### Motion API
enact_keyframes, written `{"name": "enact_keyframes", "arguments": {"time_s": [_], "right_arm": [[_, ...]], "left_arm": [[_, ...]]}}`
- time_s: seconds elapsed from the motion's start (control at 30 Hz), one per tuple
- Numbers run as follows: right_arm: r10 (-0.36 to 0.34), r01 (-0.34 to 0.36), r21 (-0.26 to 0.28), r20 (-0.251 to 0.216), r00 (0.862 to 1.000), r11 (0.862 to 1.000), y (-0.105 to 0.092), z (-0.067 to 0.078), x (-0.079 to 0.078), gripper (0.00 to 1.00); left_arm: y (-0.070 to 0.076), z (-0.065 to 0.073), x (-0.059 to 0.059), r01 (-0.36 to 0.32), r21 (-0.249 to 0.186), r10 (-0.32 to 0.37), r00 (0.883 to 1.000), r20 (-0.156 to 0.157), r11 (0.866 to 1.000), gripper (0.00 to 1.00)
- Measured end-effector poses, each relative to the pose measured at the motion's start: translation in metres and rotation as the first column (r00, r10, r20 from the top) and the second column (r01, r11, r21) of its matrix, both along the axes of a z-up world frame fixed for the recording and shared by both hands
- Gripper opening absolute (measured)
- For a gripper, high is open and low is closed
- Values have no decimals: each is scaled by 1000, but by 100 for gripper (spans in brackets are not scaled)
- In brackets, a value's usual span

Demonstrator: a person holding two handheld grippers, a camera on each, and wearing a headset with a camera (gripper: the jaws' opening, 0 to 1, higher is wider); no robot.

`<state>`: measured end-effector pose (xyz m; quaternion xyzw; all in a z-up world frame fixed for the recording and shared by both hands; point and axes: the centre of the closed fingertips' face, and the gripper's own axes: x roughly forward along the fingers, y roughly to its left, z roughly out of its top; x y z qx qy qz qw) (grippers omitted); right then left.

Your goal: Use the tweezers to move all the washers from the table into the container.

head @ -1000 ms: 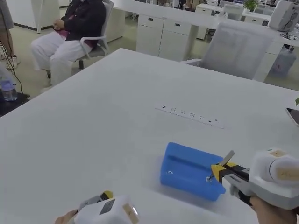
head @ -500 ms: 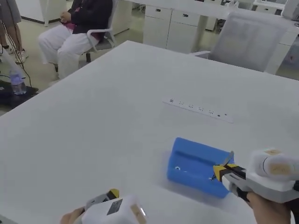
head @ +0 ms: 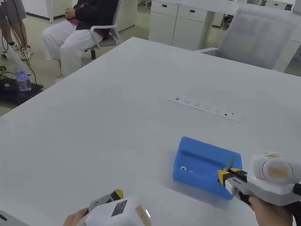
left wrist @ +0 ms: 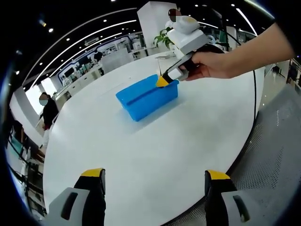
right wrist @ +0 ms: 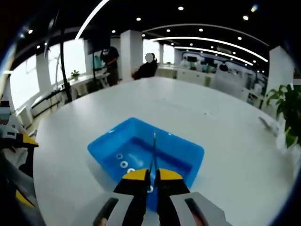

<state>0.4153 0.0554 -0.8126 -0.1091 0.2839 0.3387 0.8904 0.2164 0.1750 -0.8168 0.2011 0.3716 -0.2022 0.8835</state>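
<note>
The blue container (head: 202, 181) sits on the white table near me, with a washer (head: 183, 168) lying inside it. My right gripper (head: 226, 175) is shut on the thin tweezers (head: 230, 163) at the container's near right corner. In the right gripper view the tweezers (right wrist: 153, 148) rise from the shut gripper (right wrist: 148, 175) over the container (right wrist: 178, 141), and several washers (right wrist: 123, 164) rest on its floor. My left gripper (left wrist: 155, 175) stands open and holds nothing, well back from the container (left wrist: 150, 103). In the head view the left gripper (head: 110, 198) is at the bottom edge.
A white power strip (head: 204, 108) lies on the table beyond the container. A grey office chair (head: 263, 33) stands past the far edge. A person (head: 80, 28) sits at the far left beside a water bottle (head: 21, 77) on the floor. A plant (right wrist: 287, 113) stands to the right.
The head camera has tipped and turned, so the whole picture has shifted. The right gripper stays shut on the tweezers at the container; the left gripper stays low and open.
</note>
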Motion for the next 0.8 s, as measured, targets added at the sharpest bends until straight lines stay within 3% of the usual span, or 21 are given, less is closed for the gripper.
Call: {"name": "enact_keyframes", "arguments": {"time_s": [0.17,0.3,0.33,0.47,0.53,0.57,0.67,0.8], "right_arm": [[7,-7,-5,3,1000,1000,0,-2,1,3],[-9,9,22,-32,999,1000,1,-2,3,4],[-15,16,49,-21,1000,999,2,5,4,4],[-15,14,53,17,1000,998,1,22,5,4],[-6,3,69,37,999,998,3,33,3,4],[-3,0,78,40,999,997,3,37,1,4],[18,-23,85,60,998,996,2,48,-9,4],[72,-77,74,61,996,994,6,58,-33,4]], "left_arm": [[0,0,0,1,-1,-1,1000,-3,1000,88],[-2,-3,-4,1,-11,-2,999,-37,1000,82],[-3,-2,-4,6,-11,-6,999,-32,1000,82],[-6,0,-4,18,-22,-19,1000,-22,1000,82],[-9,2,-4,21,-55,-22,999,-29,998,80],[-12,4,-6,20,-92,-24,999,-41,996,75],[-14,11,-4,22,-127,-24,1000,-19,992,68],[-28,20,-9,57,-229,-67,997,-37,972,60]]}}
